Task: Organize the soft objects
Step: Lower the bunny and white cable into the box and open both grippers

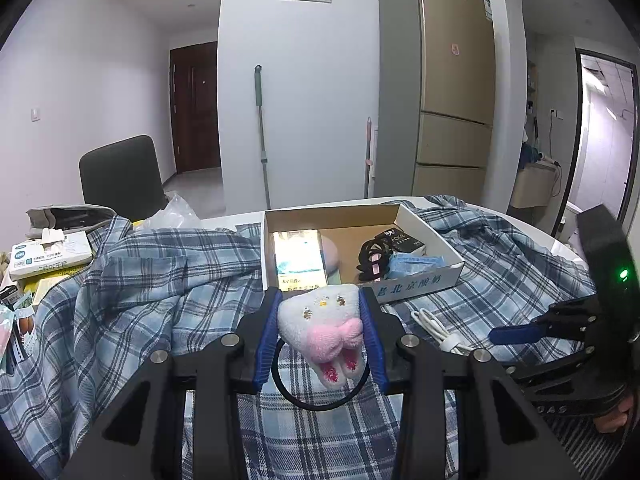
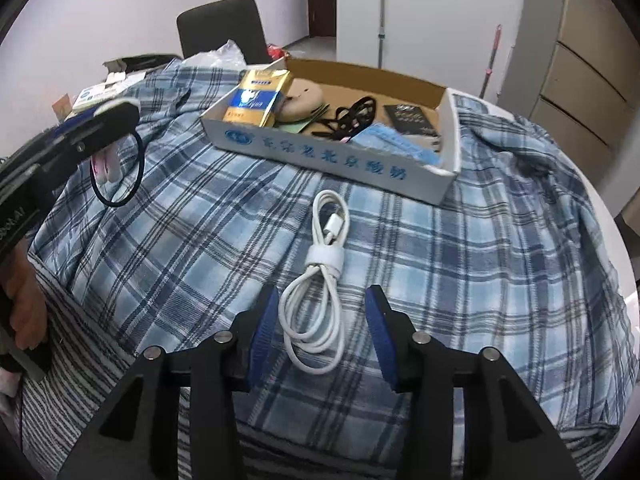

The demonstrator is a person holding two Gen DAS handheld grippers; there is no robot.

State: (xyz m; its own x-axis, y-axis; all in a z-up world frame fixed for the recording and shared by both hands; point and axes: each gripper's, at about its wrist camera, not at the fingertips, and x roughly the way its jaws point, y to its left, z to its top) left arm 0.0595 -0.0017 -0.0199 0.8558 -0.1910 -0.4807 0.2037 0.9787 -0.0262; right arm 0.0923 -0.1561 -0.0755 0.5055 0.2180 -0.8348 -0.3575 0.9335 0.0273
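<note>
My left gripper (image 1: 320, 300) is shut on a white and pink plush toy (image 1: 320, 324) with a black elastic loop (image 1: 320, 396) hanging under it, held above the blue plaid cloth (image 1: 132, 292) just in front of the cardboard box (image 1: 420, 280). The right wrist view shows that gripper (image 2: 100, 120) at the left with the toy (image 2: 106, 164) and the loop (image 2: 116, 200). My right gripper (image 2: 322, 300) is open, its pads either side of a coiled white cable (image 2: 320, 280) on the cloth (image 2: 480, 260). The right gripper (image 1: 520, 332) also shows in the left wrist view.
The box (image 2: 332, 160) holds a gold packet (image 2: 260, 96), a round beige pad (image 2: 302, 98), black straps (image 2: 352, 116), a dark packet (image 2: 412, 118) and a blue mask (image 2: 400, 146). Tissue packs (image 1: 48, 256) and clutter lie at the left. A dark chair (image 1: 120, 176) stands behind.
</note>
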